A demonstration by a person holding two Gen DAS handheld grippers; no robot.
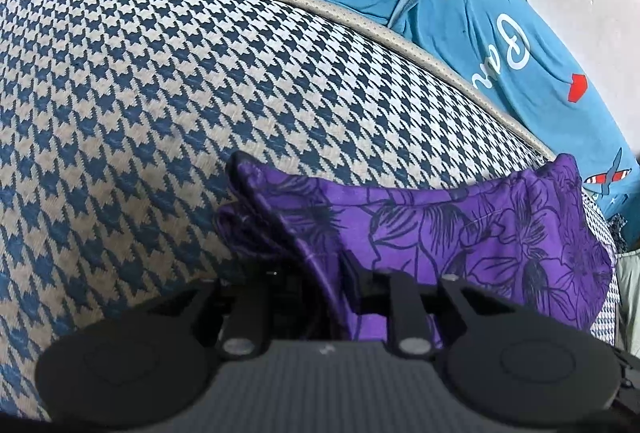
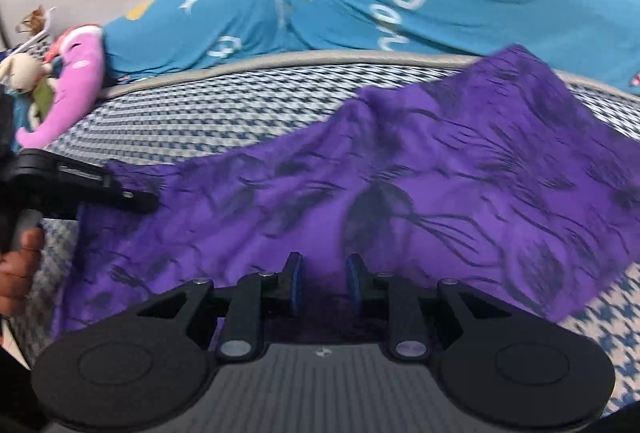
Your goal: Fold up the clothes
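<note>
A purple flowered cloth lies spread on the checked mattress; the left gripper pinches its bunched corner, at nine o'clock in the right view; the right gripper hangs spread just above the cloth's near edge, holding nothing; a blue printed sheet lies at twelve o'clock.
</note>
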